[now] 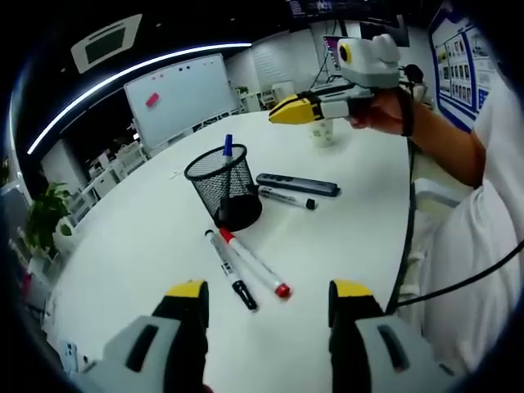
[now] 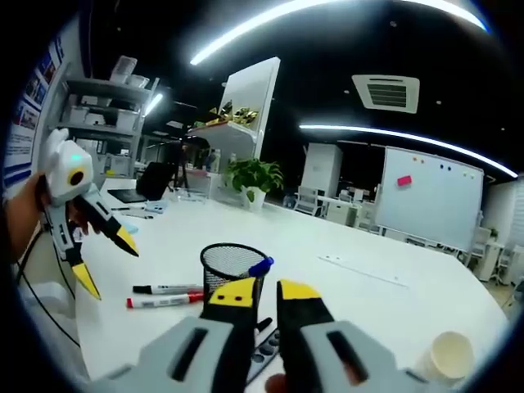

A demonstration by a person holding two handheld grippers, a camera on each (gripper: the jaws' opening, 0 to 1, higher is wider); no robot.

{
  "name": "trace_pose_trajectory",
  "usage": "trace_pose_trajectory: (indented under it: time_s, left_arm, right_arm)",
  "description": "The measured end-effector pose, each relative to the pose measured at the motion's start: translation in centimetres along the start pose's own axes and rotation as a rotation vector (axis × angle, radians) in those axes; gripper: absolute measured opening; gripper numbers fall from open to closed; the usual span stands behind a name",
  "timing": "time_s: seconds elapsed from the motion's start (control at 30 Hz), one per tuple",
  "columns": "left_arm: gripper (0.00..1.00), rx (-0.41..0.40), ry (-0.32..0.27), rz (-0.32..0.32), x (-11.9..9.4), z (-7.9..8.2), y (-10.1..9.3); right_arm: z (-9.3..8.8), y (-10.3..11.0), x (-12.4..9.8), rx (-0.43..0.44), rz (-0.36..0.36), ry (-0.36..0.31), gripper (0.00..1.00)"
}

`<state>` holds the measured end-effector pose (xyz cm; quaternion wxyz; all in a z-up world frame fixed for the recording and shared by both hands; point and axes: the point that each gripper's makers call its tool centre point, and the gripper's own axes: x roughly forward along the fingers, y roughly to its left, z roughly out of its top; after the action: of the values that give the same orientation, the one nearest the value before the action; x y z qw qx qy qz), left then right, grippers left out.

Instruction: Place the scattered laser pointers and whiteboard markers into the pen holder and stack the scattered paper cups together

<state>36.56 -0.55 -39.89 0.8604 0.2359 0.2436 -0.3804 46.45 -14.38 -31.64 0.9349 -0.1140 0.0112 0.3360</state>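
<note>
White surface [image 1: 147, 237] with a black mesh pen holder [image 1: 223, 187] standing upright, a blue-capped marker [image 1: 228, 147] already in it. Just beside its base lie a red-capped marker [image 1: 254, 264] and a black-capped marker [image 1: 230, 268] side by side; behind it, a third marker [image 1: 286, 197] and a dark laser pointer [image 1: 297, 185]. The left claw [image 1: 266, 307] hangs wide open and empty above the pair, probably lined up for a pick. The right claw [image 2: 258, 295], nearly closed and empty, points over the holder. A paper cup [image 2: 446, 358] lies near the edge; further cups cannot be made out.
</note>
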Motion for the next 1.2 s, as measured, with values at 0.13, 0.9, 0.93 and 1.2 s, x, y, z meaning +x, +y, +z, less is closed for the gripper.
trace_pose_trajectory:
  time_s: [0.13,0.9,0.93,1.2]
  left_arm:
    - [0.6,0.002,0.001,0.0,0.0,0.1,0.0]
    - [0.6,-0.003,-0.003,0.001,-0.2,0.0,-0.2]
    - [0.6,-0.003,-0.005,0.001,-0.2,0.0,-0.2]
    - [0.6,-0.003,0.002,-0.002,-0.1,-0.2,-0.3]
  right_arm:
    - [-0.1,0.0,0.0,0.0,0.004,0.004,0.1]
    - [-1.9,0.4,-0.2,0.006,0.008,0.043,0.15]
    - [-2.0,0.4,-0.2,0.007,0.008,0.046,0.15]
    - [-3.1,-0.2,-0.3,0.005,-0.021,0.083,0.16]
